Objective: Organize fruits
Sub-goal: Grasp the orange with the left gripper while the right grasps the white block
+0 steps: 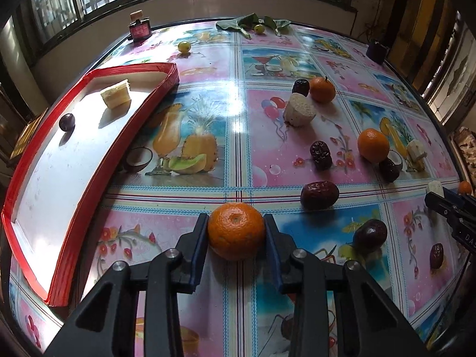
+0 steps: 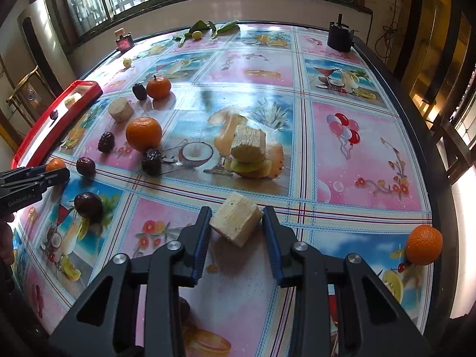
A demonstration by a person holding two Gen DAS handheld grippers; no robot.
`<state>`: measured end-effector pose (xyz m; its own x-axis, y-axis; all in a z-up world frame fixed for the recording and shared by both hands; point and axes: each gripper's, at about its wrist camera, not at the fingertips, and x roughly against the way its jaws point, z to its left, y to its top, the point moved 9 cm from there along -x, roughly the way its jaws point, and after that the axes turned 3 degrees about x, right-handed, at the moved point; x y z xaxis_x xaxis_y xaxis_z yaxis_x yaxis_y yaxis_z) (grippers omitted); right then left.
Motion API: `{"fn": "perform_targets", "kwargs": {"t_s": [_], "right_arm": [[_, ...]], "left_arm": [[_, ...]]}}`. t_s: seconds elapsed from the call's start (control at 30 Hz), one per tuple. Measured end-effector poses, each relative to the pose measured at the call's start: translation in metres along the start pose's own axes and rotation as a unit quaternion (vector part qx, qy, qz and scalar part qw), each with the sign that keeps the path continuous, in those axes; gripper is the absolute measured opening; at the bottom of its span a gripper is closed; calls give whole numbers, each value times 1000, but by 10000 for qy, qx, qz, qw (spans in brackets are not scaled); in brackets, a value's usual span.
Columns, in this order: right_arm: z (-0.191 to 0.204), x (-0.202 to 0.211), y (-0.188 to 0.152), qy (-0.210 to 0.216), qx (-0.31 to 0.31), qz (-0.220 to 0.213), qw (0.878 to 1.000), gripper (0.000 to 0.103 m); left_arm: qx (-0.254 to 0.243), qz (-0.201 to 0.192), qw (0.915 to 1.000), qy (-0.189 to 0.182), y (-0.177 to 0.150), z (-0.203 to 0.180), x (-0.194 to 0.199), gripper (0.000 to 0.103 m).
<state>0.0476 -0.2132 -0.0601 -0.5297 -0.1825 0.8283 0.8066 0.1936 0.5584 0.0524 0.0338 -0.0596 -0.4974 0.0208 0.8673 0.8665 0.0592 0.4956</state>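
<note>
Fingers of the left gripper [image 1: 236, 232] clamp a tangerine [image 1: 236, 230] low over the table [image 1: 238, 136], while the right gripper [image 2: 236, 223] pinches a pale fruit chunk [image 2: 236, 223]. Only a dark plum [image 1: 66, 122] and one pale slice [image 1: 116, 93] lie in the red tray [image 1: 89, 178] — early going, I judge, since tangerines, dates and chunks are scattered across the table.

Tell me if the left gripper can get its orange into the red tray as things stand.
Probably yes. The left gripper is shut on the orange, and only bare tablecloth lies between it and the tray, which has free floor.
</note>
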Motion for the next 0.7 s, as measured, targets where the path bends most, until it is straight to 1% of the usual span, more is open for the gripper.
{"fn": "perform_targets", "kwargs": {"t_s": [0.13, 0.3, 0.43, 0.7], "right_arm": [[1, 4, -3, -17, -66, 5, 10000, 36], [10, 16, 0, -60, -29, -107, 9999, 36], [25, 26, 2, -4, 56, -170, 9998, 36], [68, 33, -1, 229, 274, -106, 9993, 36]], "left_arm": [[32, 13, 10000, -84, -5, 2, 4, 35], [0, 63, 9997, -250, -14, 1, 10, 35], [-26, 8, 9994, -341, -19, 1, 19, 35], [10, -126, 9987, -493, -23, 8, 38, 35]]}}
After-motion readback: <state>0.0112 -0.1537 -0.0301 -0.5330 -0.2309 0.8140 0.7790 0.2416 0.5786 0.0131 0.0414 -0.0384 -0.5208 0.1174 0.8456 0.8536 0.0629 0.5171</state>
